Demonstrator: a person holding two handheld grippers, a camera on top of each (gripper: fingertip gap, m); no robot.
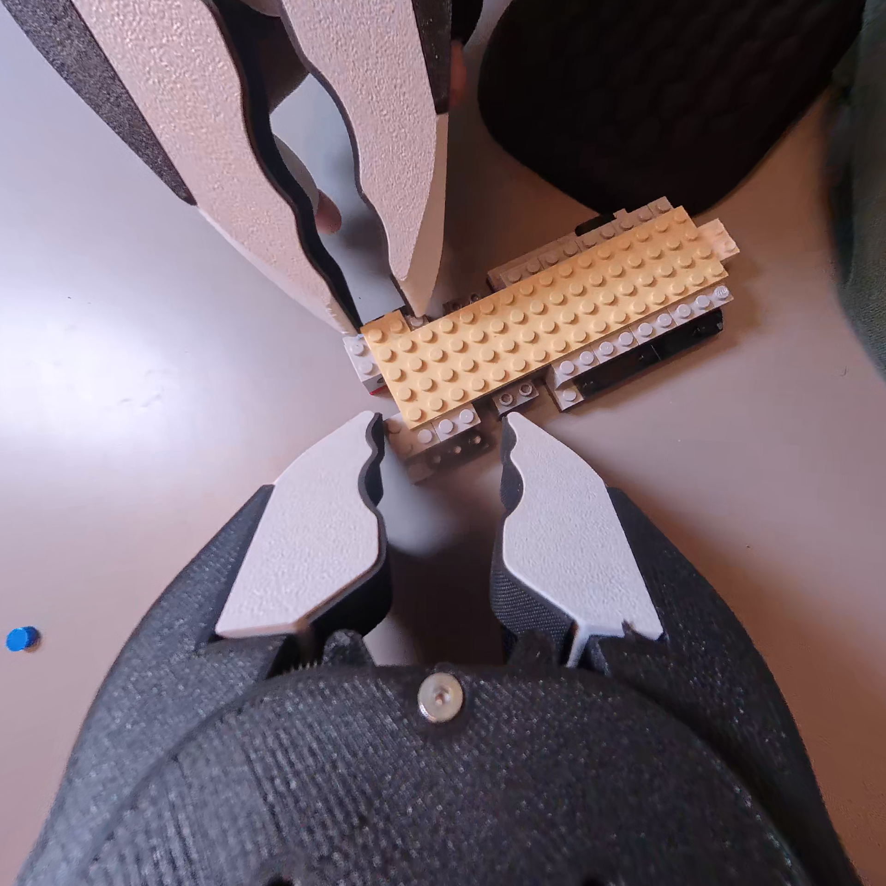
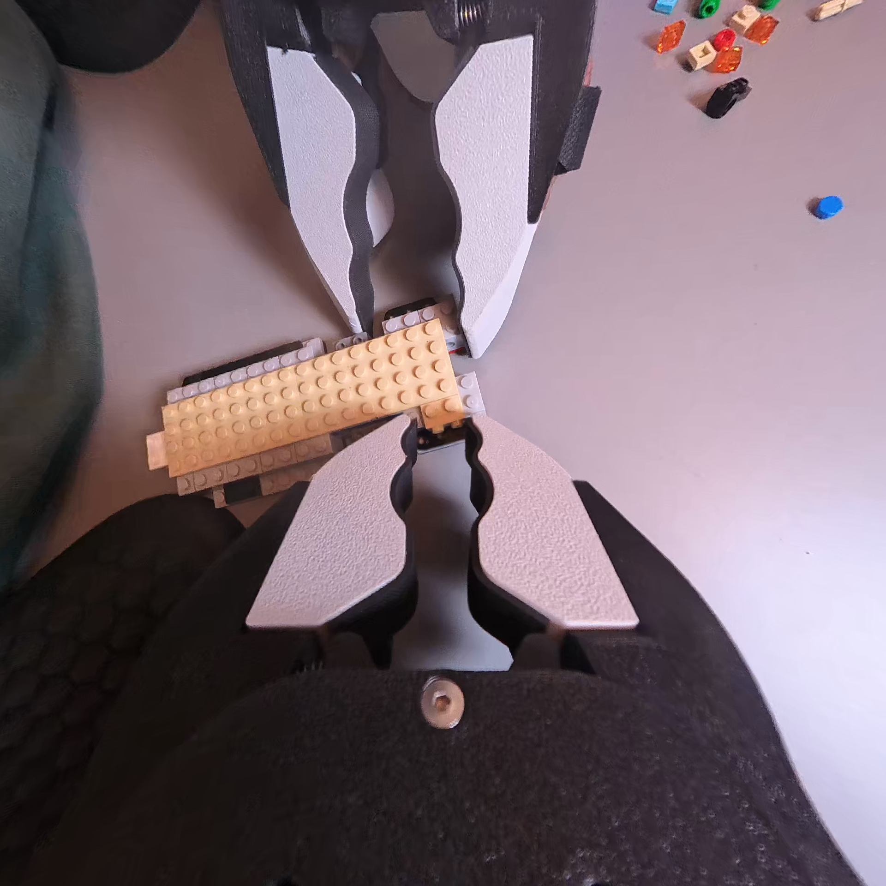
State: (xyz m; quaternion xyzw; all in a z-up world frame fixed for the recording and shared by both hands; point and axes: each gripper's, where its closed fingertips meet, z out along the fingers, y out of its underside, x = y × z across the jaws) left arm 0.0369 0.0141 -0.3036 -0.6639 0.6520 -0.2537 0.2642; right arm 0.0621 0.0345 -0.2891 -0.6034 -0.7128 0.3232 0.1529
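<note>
Brick assembly (image 1: 527, 331), tan-plated, lies flat on the table (image 1: 120, 383): stiff, light, apt to split at seams. Left gripper (image 1: 443, 431) straddles one grey corner block, pads not pressing; right gripper (image 2: 438, 429) narrowed onto the opposite tan corner, contact uncertain

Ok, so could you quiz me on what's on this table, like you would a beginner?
1. Multiple choice: the big studded plate on top of the brick build is A) tan, B) green, C) red.
2. True or false: the left gripper and the right gripper come at the build from the same side.
3. Fill in: the small round piece lying alone on the table is ____.

Key: 1 A. 2 False: they face each other across one end of it. 3 Blue.
</note>
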